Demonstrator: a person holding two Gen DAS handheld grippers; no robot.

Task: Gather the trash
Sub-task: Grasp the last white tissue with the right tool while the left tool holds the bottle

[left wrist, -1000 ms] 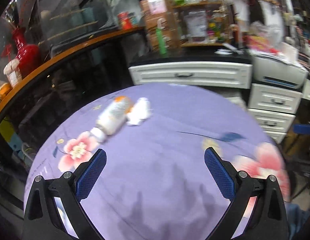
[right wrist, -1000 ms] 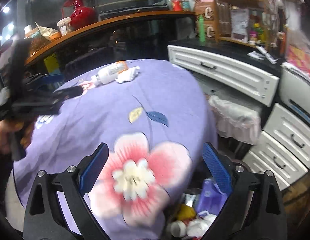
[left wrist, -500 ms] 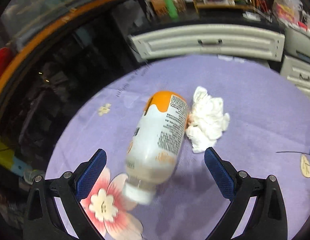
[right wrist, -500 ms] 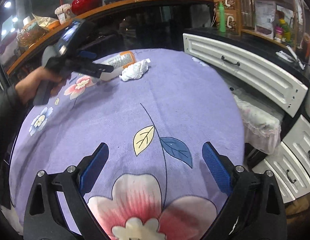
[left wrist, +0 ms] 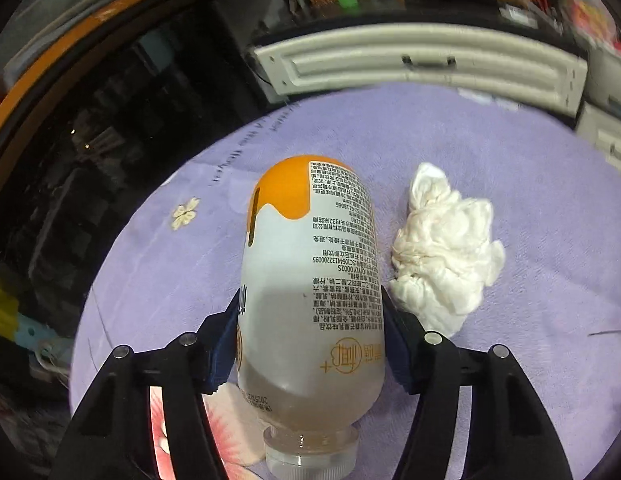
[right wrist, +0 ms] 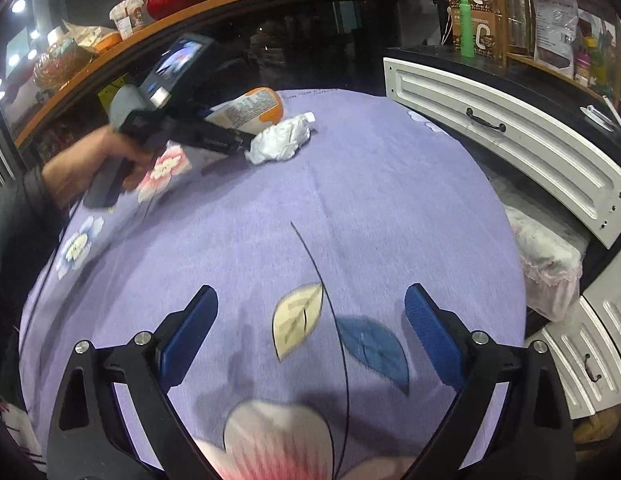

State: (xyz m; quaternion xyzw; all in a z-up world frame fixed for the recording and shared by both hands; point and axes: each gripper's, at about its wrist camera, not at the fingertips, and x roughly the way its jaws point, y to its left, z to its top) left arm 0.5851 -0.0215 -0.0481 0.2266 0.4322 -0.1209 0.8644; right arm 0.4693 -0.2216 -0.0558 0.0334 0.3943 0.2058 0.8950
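Left wrist view is showing the left gripper (left wrist: 310,320), whose jaws have just been closing, now pressing both pads against the drink bottle (left wrist: 310,280) lying on the purple floral tablecloth (left wrist: 510,160), with a crumpled tissue (left wrist: 446,256) just beside the bottle. Being smooth and round, the bottle is at risk of slipping or rolling out on lifting, and the near finger is likely dragging the tissue along. Well apart from the bottle, the right gripper (right wrist: 310,334) is hovering wide open and empty.

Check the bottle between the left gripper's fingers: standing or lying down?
Lying down. The bottle rests on its side on the purple tablecloth, neck toward the camera, orange base away, beside the crumpled tissue.
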